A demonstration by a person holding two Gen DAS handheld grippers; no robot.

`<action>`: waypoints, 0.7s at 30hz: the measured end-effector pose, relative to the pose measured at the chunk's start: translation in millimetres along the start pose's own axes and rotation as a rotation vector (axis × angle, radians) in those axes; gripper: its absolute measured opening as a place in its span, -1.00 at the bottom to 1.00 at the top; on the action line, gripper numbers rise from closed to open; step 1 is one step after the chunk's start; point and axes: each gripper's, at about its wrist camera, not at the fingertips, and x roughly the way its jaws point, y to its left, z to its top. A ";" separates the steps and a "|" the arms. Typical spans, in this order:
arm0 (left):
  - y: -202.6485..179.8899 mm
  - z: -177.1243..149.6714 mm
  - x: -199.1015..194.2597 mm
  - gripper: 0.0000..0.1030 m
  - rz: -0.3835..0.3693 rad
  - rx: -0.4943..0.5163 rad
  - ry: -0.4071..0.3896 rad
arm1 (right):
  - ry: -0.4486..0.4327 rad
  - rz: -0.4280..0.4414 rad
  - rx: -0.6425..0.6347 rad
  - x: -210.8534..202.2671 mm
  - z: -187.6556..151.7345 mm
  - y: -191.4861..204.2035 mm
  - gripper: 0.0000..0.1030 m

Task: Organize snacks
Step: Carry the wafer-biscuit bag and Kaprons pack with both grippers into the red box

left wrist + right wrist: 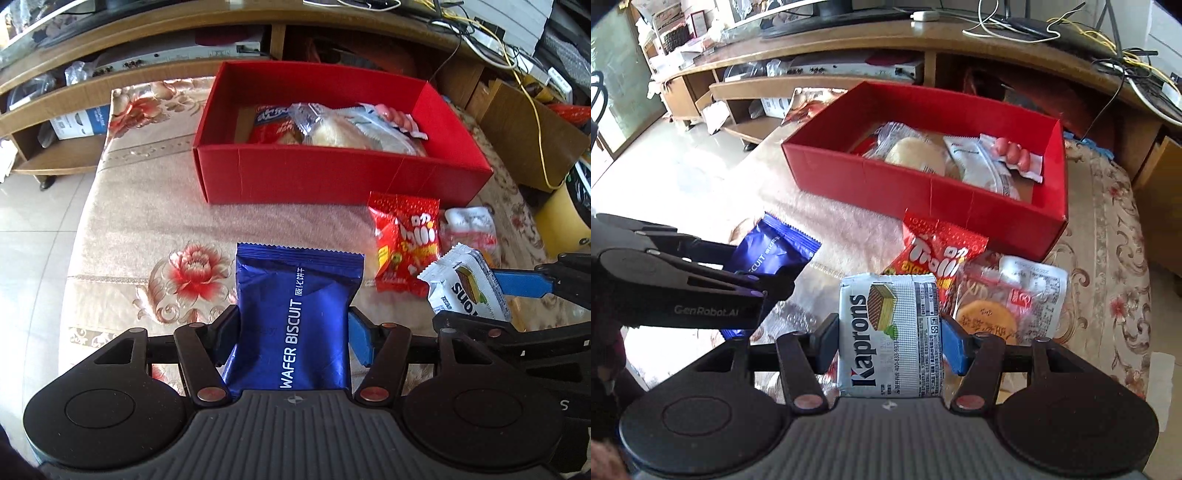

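Floral cloth covers the table where the left gripper (293,328) clamps a blue wafer biscuit packet (295,317) and the right gripper (890,338) pinches a Kaprons wafer pack (890,334), both apparently bound for the half-filled red box (332,177) just beyond.

Home living room. Low wooden TV stand (923,40) along back: monitor base and tangled cables on top, silver media player (849,68) on shelf beneath. In front of stand, table with floral cloth (147,206). Left of stand, glossy tiled floor (665,147), glass door.
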 end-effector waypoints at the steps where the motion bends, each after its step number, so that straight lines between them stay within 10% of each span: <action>1: -0.1 1.3 -0.5 0.31 -0.004 -0.003 -0.003 | -0.006 0.000 0.003 -1.3 1.8 -0.8 0.09; 21: -14.9 40.2 -9.0 0.31 -0.019 -0.023 -0.093 | -0.116 -0.030 0.074 -14.4 44.1 -26.1 0.09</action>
